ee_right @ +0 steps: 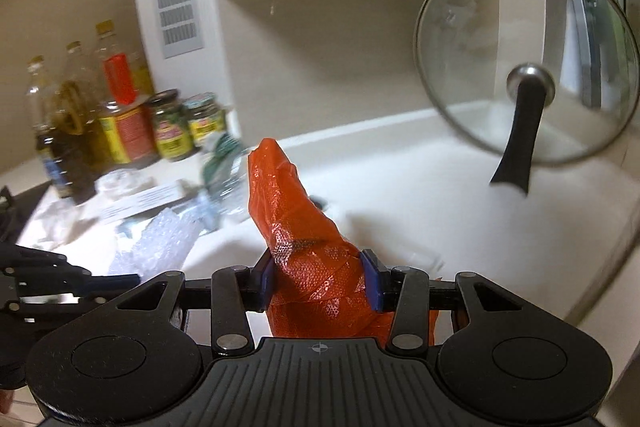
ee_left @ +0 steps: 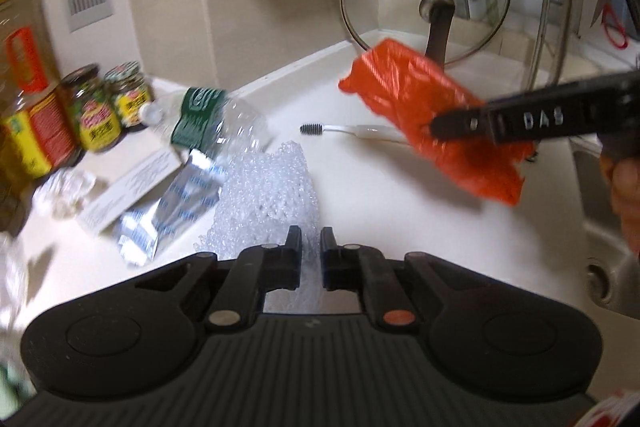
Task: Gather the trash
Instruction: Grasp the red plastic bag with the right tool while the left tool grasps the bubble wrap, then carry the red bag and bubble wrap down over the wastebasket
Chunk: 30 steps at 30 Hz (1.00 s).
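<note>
My right gripper is clamped on the orange plastic bag, both blue pads pressed into its crumpled sides, and the bag stands up between them above the white counter. From my left wrist camera the same orange bag hangs in the air off the counter, pinched by the right gripper's finger. My left gripper holds nothing, its jaws parted only a narrow gap, hovering just over the bubble wrap. Beside that lie a silver foil packet, a white box and a crushed water bottle. A toothbrush lies farther back. A glass pot lid leans against the wall.
</note>
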{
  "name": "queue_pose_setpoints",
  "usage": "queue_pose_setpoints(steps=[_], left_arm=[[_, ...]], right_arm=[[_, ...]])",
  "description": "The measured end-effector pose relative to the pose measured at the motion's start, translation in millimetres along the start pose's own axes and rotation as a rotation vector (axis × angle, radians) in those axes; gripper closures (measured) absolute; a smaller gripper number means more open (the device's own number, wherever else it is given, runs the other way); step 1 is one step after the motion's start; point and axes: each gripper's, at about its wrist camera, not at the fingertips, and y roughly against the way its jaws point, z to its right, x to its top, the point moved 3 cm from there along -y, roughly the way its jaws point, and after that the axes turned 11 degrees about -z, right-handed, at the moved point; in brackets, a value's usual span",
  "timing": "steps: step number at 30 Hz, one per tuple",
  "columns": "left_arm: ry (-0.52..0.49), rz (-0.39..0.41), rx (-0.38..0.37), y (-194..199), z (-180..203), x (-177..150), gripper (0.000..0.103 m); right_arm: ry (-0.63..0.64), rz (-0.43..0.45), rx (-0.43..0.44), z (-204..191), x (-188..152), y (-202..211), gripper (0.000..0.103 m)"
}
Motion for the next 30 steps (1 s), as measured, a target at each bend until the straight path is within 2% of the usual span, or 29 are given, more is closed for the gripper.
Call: queue_pose_setpoints(steps=[8, 13, 17, 23, 27, 30], left_arm=[[0.062, 0.016, -0.046, 57.0, -11.8, -53.1, 0.095], [0.055, -0.005, -0.074, 80.8, -13.3, -90.8, 0.095], [0.060, -0.032, -0.094, 92.7, -14.4, -121.1, 0.095], [0.069, -0.098, -0.138, 93.6, -13.5, -163.1, 0.095], [0.087, -0.163, -0.144, 77.3, -16.1, -187.2, 0.095], [0.100, -0.201, -0.147, 58.9, -20.5, -200.4, 0.095]], right_arm=[[-0.108, -0.037, 0.065, -49.7, -46.2, 32.2, 0.059], [-0.181, -0.064, 0.089, -78.8, -82.6, 48.5, 0.059], [-0.190, -0.107, 0.104, -104.6, -112.5, 54.1, 0.059], [-0.184, -0.203, 0.093, -133.1, -157.5, 42.2, 0.059], [-0.157, -0.265, 0.074, -138.2, -180.1, 23.5, 0.059], [-0.085, -0.302, 0.060, -140.4, -196.5, 4.8, 0.059]])
